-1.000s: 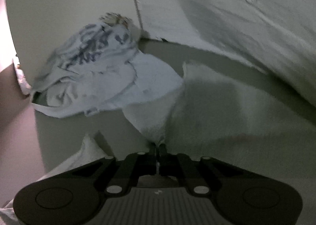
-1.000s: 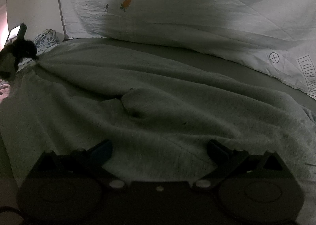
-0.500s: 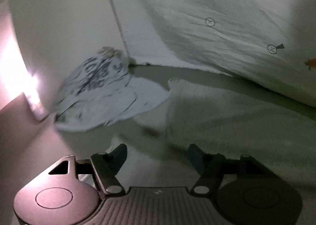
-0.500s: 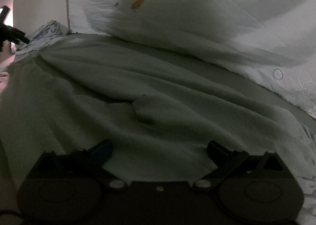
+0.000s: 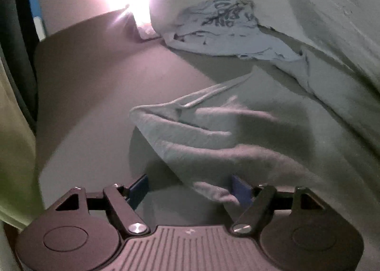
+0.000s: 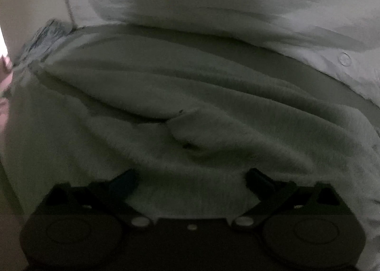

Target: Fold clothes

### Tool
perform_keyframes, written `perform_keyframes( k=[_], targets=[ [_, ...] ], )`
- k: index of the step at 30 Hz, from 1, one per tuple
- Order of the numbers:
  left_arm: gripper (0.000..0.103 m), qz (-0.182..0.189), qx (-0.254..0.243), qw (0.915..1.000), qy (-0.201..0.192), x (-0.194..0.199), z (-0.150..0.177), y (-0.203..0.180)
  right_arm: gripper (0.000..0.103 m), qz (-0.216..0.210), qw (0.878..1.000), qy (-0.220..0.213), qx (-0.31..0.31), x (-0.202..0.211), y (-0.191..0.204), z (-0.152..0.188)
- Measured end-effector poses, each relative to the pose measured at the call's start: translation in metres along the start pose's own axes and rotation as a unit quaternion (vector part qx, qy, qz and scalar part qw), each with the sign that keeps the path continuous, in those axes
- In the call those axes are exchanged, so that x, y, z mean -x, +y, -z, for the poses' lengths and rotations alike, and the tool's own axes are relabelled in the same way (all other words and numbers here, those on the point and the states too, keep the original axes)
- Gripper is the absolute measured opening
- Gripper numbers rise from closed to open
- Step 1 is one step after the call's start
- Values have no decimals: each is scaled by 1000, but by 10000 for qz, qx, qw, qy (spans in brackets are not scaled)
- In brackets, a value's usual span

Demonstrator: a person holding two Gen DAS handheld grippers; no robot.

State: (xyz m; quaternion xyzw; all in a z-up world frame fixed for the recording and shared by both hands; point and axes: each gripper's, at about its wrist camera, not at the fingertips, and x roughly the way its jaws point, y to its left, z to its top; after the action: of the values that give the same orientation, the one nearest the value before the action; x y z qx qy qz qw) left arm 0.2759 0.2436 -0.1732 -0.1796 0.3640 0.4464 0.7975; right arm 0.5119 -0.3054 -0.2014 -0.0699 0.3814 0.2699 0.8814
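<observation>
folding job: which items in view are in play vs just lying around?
In play:
- grey fleece garment, spread on the bed
- left gripper, jaws open, just been opening, garment corner between them, not pinched
- right gripper, open above the garment, jaws just closing slightly

Lying about:
- printed blue-and-white garment, crumpled in the corner
- white quilt
- bed sheet

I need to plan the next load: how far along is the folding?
Early. Done: nothing folded; the grey fleece garment lies rumpled across the bed, one corner flopped over. In hand: nothing; left gripper has just been opening, right gripper slightly closing, both empty. Left: this garment, plus the crumpled printed shirt.
</observation>
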Motion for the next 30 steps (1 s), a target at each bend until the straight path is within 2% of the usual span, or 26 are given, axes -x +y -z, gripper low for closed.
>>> perform_keyframes(
  k=[3, 5, 8, 11, 15, 18, 19, 20, 21, 22, 23, 24, 26, 27, 28, 30],
  targets=[
    [85, -26, 34, 10000, -27, -10, -9, -4, 88, 245, 9969, -309, -685, 29, -17, 8],
    [91, -36, 53, 10000, -47, -16, -13, -10, 90, 747, 9902, -575, -1031, 60, -27, 23],
    [93, -69, 91, 9999, -66, -19, -13, -14, 90, 1698, 9720, -682, -1472, 100, -39, 53],
    [93, -64, 119, 9999, -62, -18, -12, -14, 90, 2256, 9503, -660, -2040, 131, -49, 85],
    [90, -25, 99, 9999, 42, -15, -13, -15, 86, 2305, 9251, -597, -2958, 152, -54, 125],
    [70, 61, -75, 10000, -12, -11, -15, -24, 82, 2386, 9080, -526, -3405, 153, -53, 143],
    [54, 99, -168, 9998, -39, -10, -16, -29, 77, 2430, 9022, -520, -3526, 153, -54, 147],
    [42, 121, -268, 9995, -64, -9, -17, -34, 69, 2487, 8961, -515, -3639, 152, -54, 150],
    [37, 93, -394, 9991, -84, -8, -18, -41, 66, 2620, 8894, -516, -3709, 149, -55, 151],
    [21, 102, -526, 9985, -100, -7, -18, -47, 66, 2741, 8820, -547, -3793, 150, -56, 152],
    [10, 121, -673, 9976, -115, -7, -18, -54, 66, 2805, 8752, -594, -3897, 150, -58, 152],
    [8, 54, -788, 9968, -137, -7, -18, -60, 65, 2782, 8717, -608, -3988, 150, -60, 153],
    [4, -63, -926, 9955, -180, -7, -17, -69, 53, 2661, 8704, -564, -4104, 144, -63, 157],
    [4, -106, -897, 9957, -184, -7, -17, -70, 42, 2651, 8753, -580, -4003, 141, -62, 154],
    [3, -121, -824, 9964, -161, -7, -18, -70, 5, 2597, 8793, -560, -3953, 138, -62, 149],
    [2, -151, -539, 9984, -110, -6, -25, -64, 2, 2617, 8828, -635, -3850, 137, -62, 140]
  ],
)
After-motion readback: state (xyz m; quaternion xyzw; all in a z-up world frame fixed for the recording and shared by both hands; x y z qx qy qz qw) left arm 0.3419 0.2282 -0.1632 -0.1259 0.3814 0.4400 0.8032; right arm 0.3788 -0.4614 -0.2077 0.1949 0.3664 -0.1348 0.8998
